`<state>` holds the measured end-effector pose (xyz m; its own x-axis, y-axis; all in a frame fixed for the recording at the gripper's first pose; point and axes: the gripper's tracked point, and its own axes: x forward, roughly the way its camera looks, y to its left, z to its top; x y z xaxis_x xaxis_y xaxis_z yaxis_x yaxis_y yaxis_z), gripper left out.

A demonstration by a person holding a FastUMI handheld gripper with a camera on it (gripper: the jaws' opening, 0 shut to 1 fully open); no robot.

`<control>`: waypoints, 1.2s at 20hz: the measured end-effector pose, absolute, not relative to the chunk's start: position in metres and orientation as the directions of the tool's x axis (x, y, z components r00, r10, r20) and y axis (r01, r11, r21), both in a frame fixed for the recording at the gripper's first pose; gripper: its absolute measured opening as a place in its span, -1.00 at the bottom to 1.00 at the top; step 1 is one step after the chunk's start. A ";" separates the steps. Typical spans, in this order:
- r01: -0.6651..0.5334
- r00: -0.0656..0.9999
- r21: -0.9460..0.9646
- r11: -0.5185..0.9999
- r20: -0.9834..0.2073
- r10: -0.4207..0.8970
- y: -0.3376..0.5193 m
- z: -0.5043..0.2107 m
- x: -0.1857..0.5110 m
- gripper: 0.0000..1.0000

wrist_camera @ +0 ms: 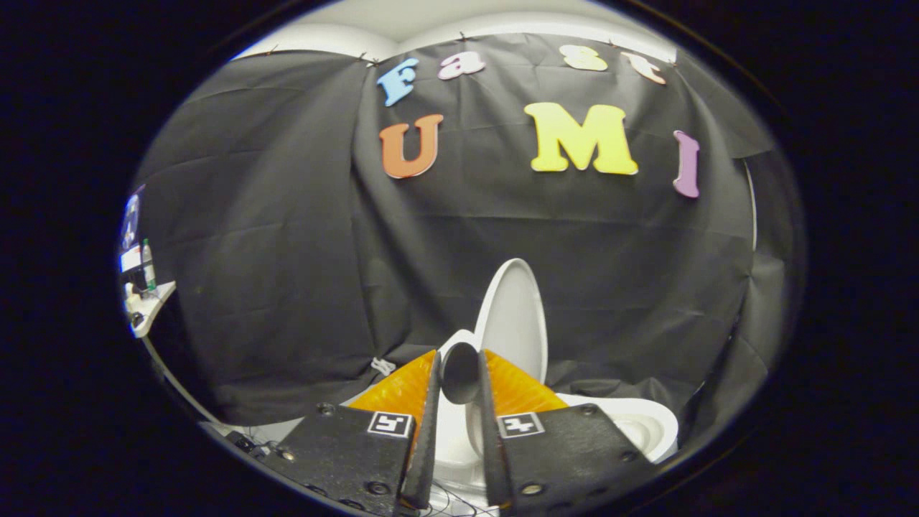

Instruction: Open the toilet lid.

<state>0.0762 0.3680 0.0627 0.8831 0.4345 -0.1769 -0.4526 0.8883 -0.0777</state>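
Cloth-walled booth, toilet inside (lid raised)

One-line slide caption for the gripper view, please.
Claw narrowly open around a dark round knob, toilet lid standing raised beyond it, bowl exposed beside.

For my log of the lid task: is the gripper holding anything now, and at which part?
It seems so: the gripper has its fingers close on a dark round knob, one on each side. The lid stands raised just beyond. Whether both fingers press on it cannot be told.
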 end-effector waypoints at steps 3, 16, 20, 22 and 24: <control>-0.398 0.918 -0.146 0.906 -0.050 0.395 0.348 0.099 0.072 0.57; -0.241 0.941 0.005 0.971 0.247 0.232 0.170 0.179 0.007 1.00; -0.156 0.957 0.033 0.987 0.254 0.143 0.105 0.172 0.004 1.00; -0.100 0.967 0.029 0.995 0.240 0.090 0.071 0.157 0.003 1.00; -0.060 0.977 0.032 0.998 0.205 0.052 0.045 0.137 0.003 1.00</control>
<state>0.0031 0.0448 0.1374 0.9774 0.0524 0.2046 -0.0602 0.9977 0.0321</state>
